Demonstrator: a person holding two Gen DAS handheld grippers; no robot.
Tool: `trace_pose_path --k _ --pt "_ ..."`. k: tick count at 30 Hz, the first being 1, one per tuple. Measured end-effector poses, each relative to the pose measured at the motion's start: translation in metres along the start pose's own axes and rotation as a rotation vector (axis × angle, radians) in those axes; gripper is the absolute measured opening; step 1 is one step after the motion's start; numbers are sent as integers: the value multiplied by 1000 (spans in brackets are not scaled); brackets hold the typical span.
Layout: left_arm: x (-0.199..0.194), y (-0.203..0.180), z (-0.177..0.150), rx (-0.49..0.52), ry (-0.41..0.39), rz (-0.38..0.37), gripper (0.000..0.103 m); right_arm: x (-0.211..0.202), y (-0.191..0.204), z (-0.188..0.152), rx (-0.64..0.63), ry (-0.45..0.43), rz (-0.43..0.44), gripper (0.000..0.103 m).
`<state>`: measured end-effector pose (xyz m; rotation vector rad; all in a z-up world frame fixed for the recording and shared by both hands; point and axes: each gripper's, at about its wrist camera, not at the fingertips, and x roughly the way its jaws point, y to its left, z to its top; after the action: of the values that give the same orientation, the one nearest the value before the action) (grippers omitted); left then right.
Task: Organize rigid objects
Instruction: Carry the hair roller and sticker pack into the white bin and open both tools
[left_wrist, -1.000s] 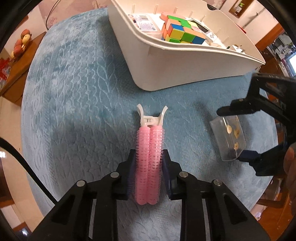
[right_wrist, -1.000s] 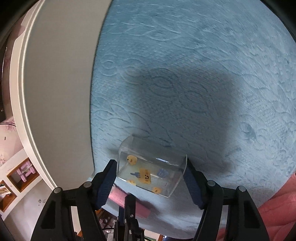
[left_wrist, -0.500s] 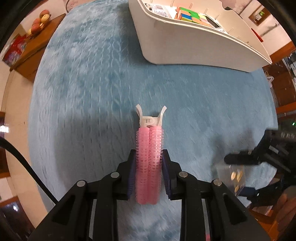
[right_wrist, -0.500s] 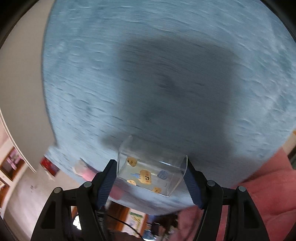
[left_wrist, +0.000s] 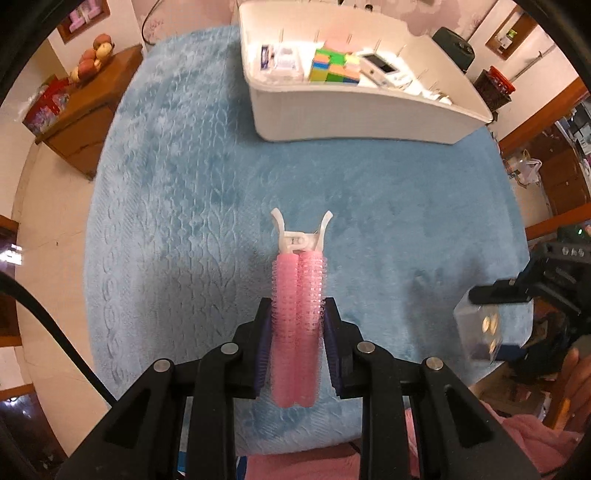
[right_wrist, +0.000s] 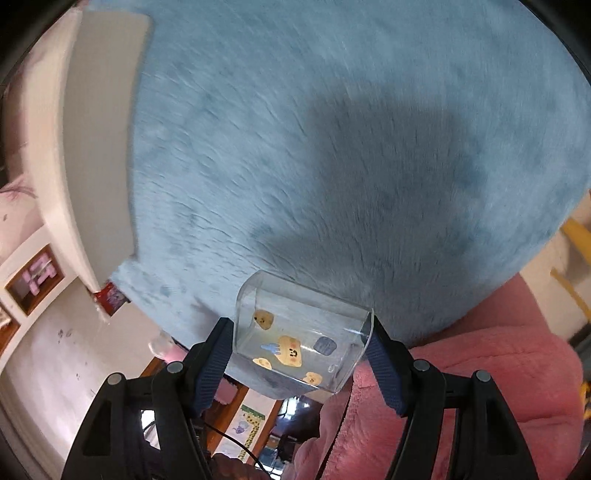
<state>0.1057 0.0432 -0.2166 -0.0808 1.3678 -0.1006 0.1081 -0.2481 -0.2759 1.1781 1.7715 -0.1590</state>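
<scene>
Gripping one pink hair clip (left_wrist: 298, 325), the left gripper (left_wrist: 297, 343) has its fingers closed on it above the blue worktop (left_wrist: 184, 206). The right gripper (right_wrist: 301, 365) clamps one clear box (right_wrist: 301, 343). One white bin (left_wrist: 354, 110) beyond holds one colour cube (left_wrist: 334, 68).

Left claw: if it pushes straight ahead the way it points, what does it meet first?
Probably the blue plush cloth first; farther along sits the white plastic bin. Depth is unclear.

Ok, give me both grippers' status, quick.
Left gripper: shut on the pink hair-roller clip.
Right gripper: shut on the clear plastic box.
</scene>
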Motion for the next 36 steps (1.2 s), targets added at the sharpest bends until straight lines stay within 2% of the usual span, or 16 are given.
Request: trace_pose_path --k 3,13,23,36 --pt "-16 -9 8 26 -33 2 28 -11 20 -2 -56 -46 16 71" --pt "-52 -51 52 112 -105 43 28 -70 46 11 -242 -183 54 71" --pt "-66 -84 100 148 -151 83 28 -92 90 31 -397 -304 91 71" --pt "-61 -104 176 77 -204 97 28 -112 142 60 -592 -449 165 71"
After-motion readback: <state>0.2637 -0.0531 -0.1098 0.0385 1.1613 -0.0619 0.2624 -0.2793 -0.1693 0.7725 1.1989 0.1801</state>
